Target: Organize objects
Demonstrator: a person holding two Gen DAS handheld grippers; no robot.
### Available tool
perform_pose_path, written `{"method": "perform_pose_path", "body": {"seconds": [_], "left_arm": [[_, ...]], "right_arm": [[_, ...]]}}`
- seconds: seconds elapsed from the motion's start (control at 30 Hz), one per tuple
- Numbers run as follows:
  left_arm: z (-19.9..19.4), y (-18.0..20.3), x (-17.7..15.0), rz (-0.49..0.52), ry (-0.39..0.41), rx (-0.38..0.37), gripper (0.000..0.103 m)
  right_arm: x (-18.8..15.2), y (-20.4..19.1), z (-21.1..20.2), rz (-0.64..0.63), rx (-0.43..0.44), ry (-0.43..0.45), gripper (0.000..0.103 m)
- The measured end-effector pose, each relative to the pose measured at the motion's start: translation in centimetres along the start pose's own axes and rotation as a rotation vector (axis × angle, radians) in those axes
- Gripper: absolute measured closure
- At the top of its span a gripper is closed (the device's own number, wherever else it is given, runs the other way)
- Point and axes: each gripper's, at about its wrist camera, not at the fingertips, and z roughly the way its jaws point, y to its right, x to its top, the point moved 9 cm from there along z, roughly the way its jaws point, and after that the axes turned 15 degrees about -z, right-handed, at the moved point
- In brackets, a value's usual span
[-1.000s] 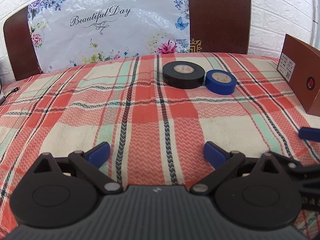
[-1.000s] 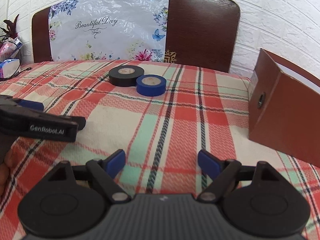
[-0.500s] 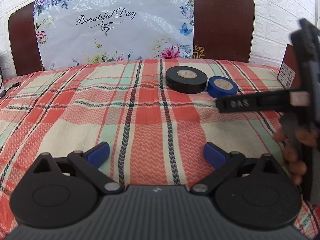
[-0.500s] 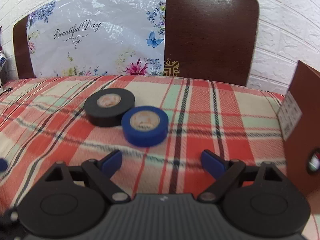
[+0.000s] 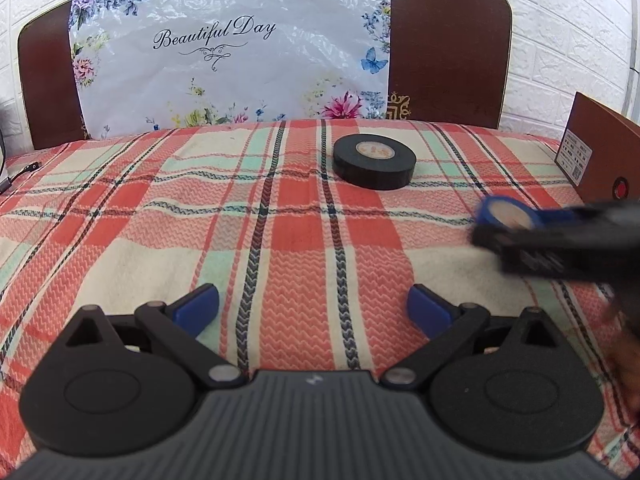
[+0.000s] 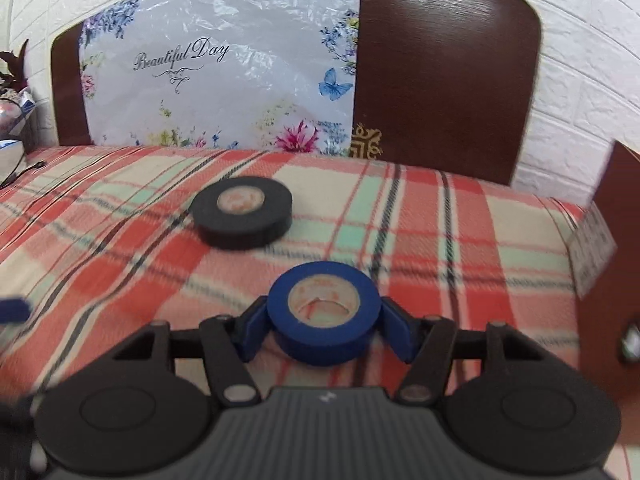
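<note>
A blue tape roll (image 6: pixel 324 308) lies flat between the blue pads of my right gripper (image 6: pixel 324 330). Its jaws are closing, and both pads touch the roll's sides. In the left wrist view the same blue roll (image 5: pixel 502 216) shows at the right, apart from the black roll, in the blurred right gripper (image 5: pixel 516 226). A larger black tape roll (image 5: pixel 374 162) lies flat on the plaid cloth, further back; in the right wrist view the black roll (image 6: pixel 242 216) is up and to the left. My left gripper (image 5: pixel 312 306) stands open low over the cloth with nothing between its fingers.
The plaid tablecloth (image 5: pixel 180 220) covers the whole surface. A brown cardboard box (image 5: pixel 600 156) stands at the right edge, and that box (image 6: pixel 616 280) is close to the right gripper. A chair back with a floral plastic sheet (image 5: pixel 232 48) rises behind the table.
My right gripper went forward to the blue roll and its jaws came in around it. The blue roll has left the black roll's side, moving right. The left gripper stayed put.
</note>
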Motion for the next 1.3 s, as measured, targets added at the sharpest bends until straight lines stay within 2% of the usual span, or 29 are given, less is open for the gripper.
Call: {"method": "perform_pose_path", "body": {"seconds": [0.1,0.2,0.37,0.4,0.47,0.57,0.63,0.7,0.77,0.83,0.97,1.07,1.2,1.3], "left_arm": [[0.0,0.0,0.0,0.002,0.001,0.002,0.002],[0.0,0.1,-0.1,0.009,-0.002,0.005,0.002],[-0.6,0.7,-0.5,0.04,-0.016,0.034,0.004],[-0.9,1.3,-0.7,0.036,-0.033,0.017,0.005],[-1.9,3.7,-1.6,0.032,-0.082,-0.065,0.008],[-4.0,9.9,-3.4,0.08,-0.196,-0.258,0.019],[-5.5,14.1,-4.6,0.111,-0.269,-0.369,0.02],[-6.7,17.6,-5.8,0.142,-0.335,-0.445,0.021],[-7.5,20.4,-6.9,0.163,-0.381,-0.487,0.023],[-7.6,22.6,-8.0,0.168,-0.438,-0.506,0.025],[-7.2,25.1,-9.8,0.178,-0.52,-0.5,0.039],[-7.0,25.9,-10.8,0.213,-0.535,-0.496,0.046],[-7.0,26.3,-11.4,0.277,-0.498,-0.476,0.058],[-7.1,26.6,-11.2,0.257,-0.527,-0.5,0.079]], "right_arm": [[-3.4,0.5,-4.2,-0.026,0.0,-0.016,0.044],[-7.6,2.3,-8.7,0.001,-0.037,-0.041,0.044],[-14.1,6.2,-16.1,0.129,-0.204,-0.072,0.044],[-15.0,6.7,-17.2,0.152,-0.233,-0.074,0.044],[-16.3,7.3,-18.6,0.18,-0.264,-0.069,0.038],[-16.8,7.1,-19.4,0.169,-0.278,-0.061,0.036],[-16.7,6.8,-19.4,0.152,-0.288,-0.06,0.035],[-16.7,6.8,-19.4,0.151,-0.283,-0.055,0.035],[-16.7,6.7,-19.3,0.16,-0.272,-0.045,0.035],[-16.9,6.7,-19.6,0.16,-0.266,-0.034,0.035],[-17.0,6.6,-19.6,0.151,-0.258,-0.019,0.035],[-16.9,6.7,-19.4,0.148,-0.243,-0.019,0.035],[-16.7,6.9,-18.8,0.151,-0.227,-0.026,0.035],[-16.3,6.6,-18.7,0.141,-0.216,-0.02,0.046]]}}
